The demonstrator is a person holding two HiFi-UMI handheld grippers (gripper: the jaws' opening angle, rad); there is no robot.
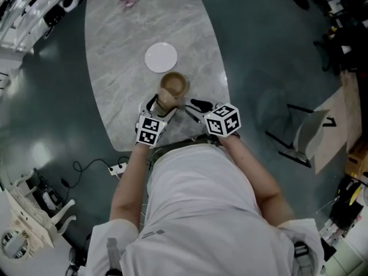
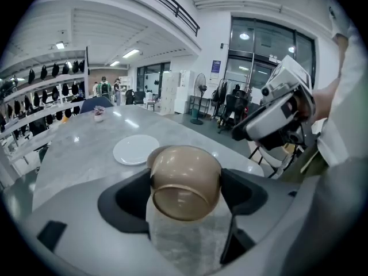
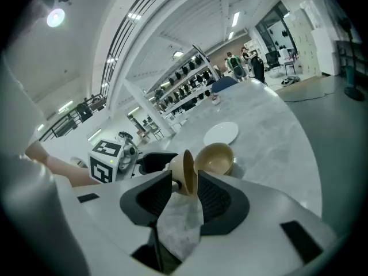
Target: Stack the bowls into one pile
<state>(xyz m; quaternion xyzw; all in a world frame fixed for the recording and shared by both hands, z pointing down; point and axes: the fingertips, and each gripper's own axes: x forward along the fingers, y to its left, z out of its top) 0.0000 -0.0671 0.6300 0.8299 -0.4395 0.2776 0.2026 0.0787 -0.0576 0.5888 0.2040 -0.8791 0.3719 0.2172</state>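
A tan bowl (image 1: 165, 98) (image 2: 185, 180) is tipped on its side above the near end of the marble table (image 1: 126, 33). My left gripper (image 1: 162, 109) is shut on it, with the jaws spread wide across its sides. A second tan bowl (image 1: 173, 84) (image 3: 217, 157) stands upright on the table just beyond, mouth up. My right gripper (image 1: 190, 108) (image 3: 185, 180) sits just right of the held bowl (image 3: 179, 171). Its jaws are partly open and empty, and the tips stop a little short of the bowl.
A white plate (image 1: 161, 57) (image 2: 135, 150) lies on the table past the bowls. A small pink object (image 1: 127, 0) sits at the far end. A chair (image 1: 307, 134) stands on the floor to the right. A cable and power strip (image 1: 118, 167) lie on the floor to the left.
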